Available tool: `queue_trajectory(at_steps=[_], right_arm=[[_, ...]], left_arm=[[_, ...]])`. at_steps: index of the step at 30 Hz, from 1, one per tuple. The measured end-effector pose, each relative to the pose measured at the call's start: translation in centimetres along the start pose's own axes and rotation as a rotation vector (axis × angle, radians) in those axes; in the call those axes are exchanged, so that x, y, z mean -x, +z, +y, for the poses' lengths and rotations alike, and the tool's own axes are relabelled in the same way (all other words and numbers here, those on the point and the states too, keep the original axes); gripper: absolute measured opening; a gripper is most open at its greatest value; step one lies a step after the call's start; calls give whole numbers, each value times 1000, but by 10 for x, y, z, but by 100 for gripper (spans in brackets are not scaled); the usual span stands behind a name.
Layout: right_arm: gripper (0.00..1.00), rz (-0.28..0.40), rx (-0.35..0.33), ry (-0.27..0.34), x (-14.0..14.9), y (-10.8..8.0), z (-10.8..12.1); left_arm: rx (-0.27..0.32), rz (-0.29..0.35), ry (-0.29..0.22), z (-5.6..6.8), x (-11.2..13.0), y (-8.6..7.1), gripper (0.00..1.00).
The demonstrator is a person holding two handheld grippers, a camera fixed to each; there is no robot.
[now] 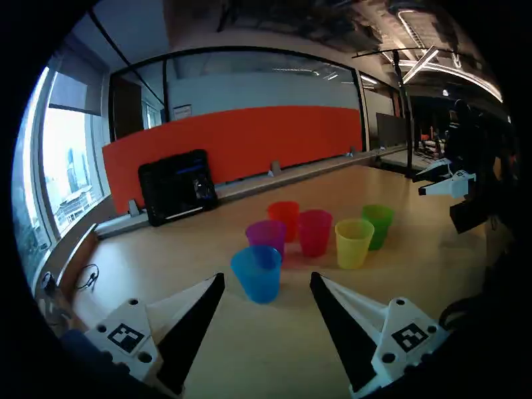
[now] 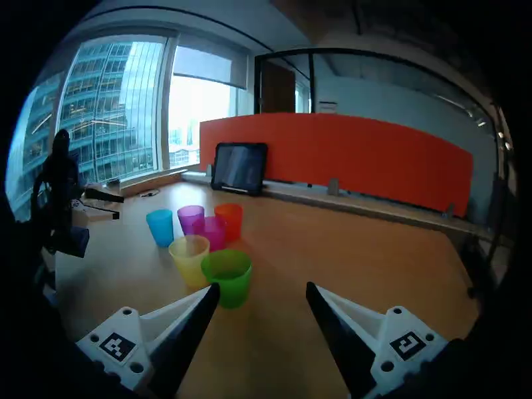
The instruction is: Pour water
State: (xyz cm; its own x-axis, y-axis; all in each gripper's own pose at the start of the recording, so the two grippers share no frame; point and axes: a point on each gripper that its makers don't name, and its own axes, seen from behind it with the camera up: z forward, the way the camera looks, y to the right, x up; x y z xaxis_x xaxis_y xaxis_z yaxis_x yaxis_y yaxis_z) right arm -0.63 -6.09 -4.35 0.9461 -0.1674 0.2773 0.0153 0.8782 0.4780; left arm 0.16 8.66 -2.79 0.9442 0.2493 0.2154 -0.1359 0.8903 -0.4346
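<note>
Several coloured plastic cups stand upright in a cluster on the wooden table (image 1: 279,352). In the left gripper view the blue cup (image 1: 257,272) is nearest, just beyond the fingertips of my open left gripper (image 1: 266,275). Behind it are the purple (image 1: 266,237), orange (image 1: 284,217), magenta (image 1: 314,231), yellow (image 1: 353,243) and green (image 1: 378,225) cups. In the right gripper view the green cup (image 2: 228,276) stands closest, ahead and left of my open right gripper (image 2: 261,286), with the yellow cup (image 2: 189,259) beside it. Both grippers hold nothing.
A dark tablet (image 1: 177,186) leans against the orange partition (image 1: 233,143) at the table's back edge. The other gripper (image 1: 442,181) hovers at the far right of the left gripper view. Windows run along one side of the room (image 2: 113,120).
</note>
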Motion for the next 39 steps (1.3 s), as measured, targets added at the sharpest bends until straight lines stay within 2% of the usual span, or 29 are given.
queue_trajectory(at_steps=[5,9,17,23,30,39], right_arm=[[100,56,63,5,-15,-1,9],[100,104,104,9,-25,-1,12],[100,180,204,12,-41,-1,21],[100,223,296,12,-45,-5,32],[100,267,377,45,-49,-10,40],[100,334,458,81,-68,-22,47]], left_arm=[[-61,84,16,-4,-16,-8,96],[-109,147,7,-9,-27,-16,96],[-192,227,-14,-19,-39,-30,96],[-249,258,-35,-28,-42,-33,96],[-275,276,-89,-28,-42,-29,96],[-320,292,-102,-31,-40,-20,96]])
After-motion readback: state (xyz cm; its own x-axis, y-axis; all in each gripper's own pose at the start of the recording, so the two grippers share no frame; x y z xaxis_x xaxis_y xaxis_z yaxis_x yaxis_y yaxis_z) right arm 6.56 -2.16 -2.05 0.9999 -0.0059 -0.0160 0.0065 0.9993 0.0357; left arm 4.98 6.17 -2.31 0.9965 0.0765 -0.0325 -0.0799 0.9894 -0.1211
